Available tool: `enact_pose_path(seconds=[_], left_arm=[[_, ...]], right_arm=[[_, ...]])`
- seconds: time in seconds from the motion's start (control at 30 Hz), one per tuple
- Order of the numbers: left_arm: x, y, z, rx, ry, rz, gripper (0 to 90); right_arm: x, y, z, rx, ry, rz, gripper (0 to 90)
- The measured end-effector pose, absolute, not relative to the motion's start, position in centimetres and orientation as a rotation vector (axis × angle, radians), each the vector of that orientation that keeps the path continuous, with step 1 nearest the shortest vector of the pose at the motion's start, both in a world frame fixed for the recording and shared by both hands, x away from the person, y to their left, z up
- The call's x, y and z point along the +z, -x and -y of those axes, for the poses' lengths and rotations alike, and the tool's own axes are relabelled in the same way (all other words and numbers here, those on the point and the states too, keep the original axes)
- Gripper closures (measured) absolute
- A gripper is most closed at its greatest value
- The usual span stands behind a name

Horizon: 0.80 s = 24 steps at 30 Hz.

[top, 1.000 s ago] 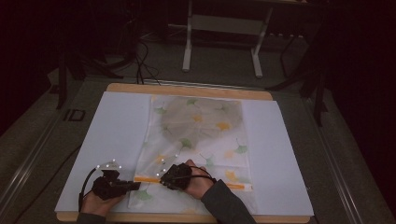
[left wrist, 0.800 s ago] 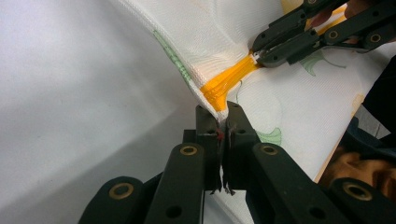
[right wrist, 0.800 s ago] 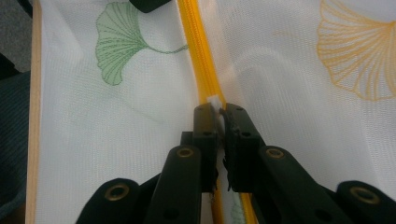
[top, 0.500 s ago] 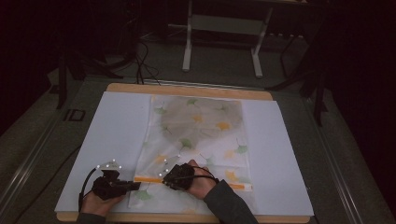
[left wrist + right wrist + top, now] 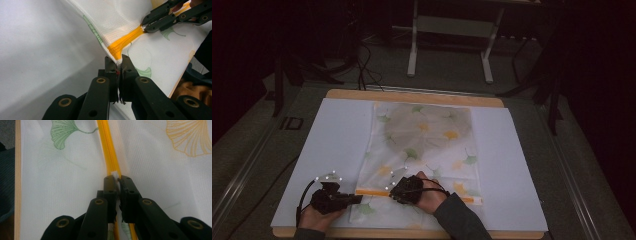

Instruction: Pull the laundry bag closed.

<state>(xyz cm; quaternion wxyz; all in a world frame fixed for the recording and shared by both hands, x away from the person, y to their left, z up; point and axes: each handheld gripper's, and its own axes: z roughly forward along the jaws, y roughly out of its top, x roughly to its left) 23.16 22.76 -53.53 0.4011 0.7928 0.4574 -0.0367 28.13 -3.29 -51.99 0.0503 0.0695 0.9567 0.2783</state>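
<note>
A white mesh bag printed with green and yellow ginkgo leaves lies flat on a white sheet. An orange zipper runs across its near end. My left gripper is shut on the bag's corner at the zipper's left end, and lifts it slightly. A short way along the zipper, my right gripper is shut on the small white zipper pull. The right gripper also appears in the left gripper view, pinching the orange zipper.
The white sheet covers a wooden table whose edge shows at the far side. A metal stand and cables sit on the floor beyond. Bare sheet lies left and right of the bag.
The right hand has edged slightly toward the near edge of the table, still over the zipper. The left gripper has stayed put.
</note>
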Motion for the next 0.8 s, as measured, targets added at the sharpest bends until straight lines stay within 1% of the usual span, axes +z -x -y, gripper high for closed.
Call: enact_pose_path(seconds=[0.8], left_arm=[[-53.5, -23.2, -22.8, -0.085, -2.008, -1.157, 87.1]], right_arm=[[-51.7, -28.2, 4.8, 0.796, -0.219, -2.909, 84.5]])
